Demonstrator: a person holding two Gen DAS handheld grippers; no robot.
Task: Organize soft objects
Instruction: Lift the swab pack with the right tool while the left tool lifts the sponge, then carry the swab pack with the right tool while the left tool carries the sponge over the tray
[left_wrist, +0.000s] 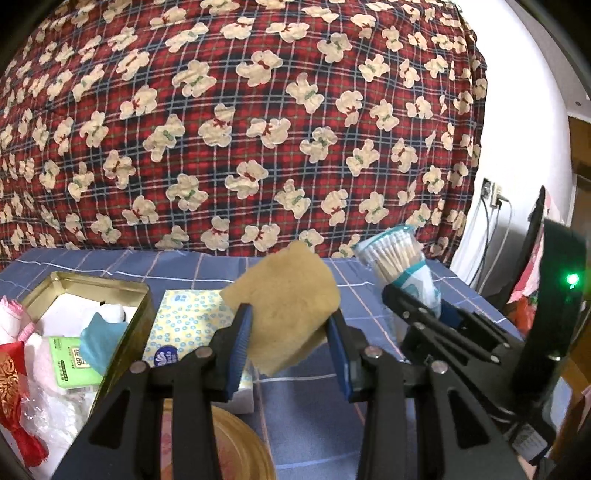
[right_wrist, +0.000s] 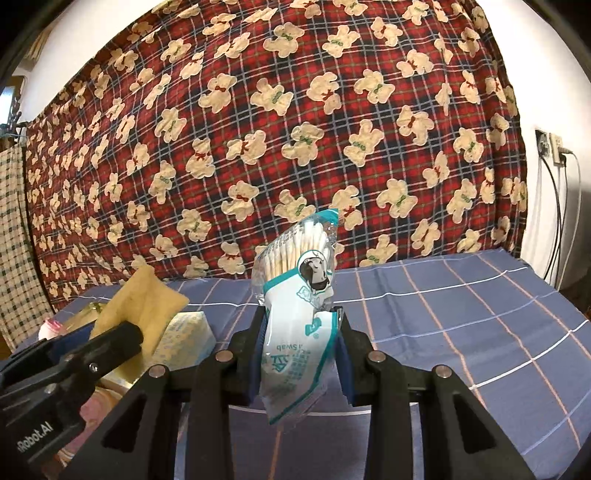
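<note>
The left tongs (left_wrist: 290, 334) clamp a tan sponge (left_wrist: 286, 306), tilted, top leaning upper right. The right tongs (right_wrist: 301, 345) clamp a swab pack (right_wrist: 295, 306), long axis near upright, swab tips up.

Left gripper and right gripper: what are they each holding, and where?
Left gripper pinches the tan sponge by its lower half; right gripper pinches the cotton swab bag around its lower middle.

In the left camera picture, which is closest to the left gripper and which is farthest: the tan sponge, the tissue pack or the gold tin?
1. Tan sponge: held in the left gripper.
2. Tissue pack: just left, on the table.
3. Gold tin: farthest left.
</note>
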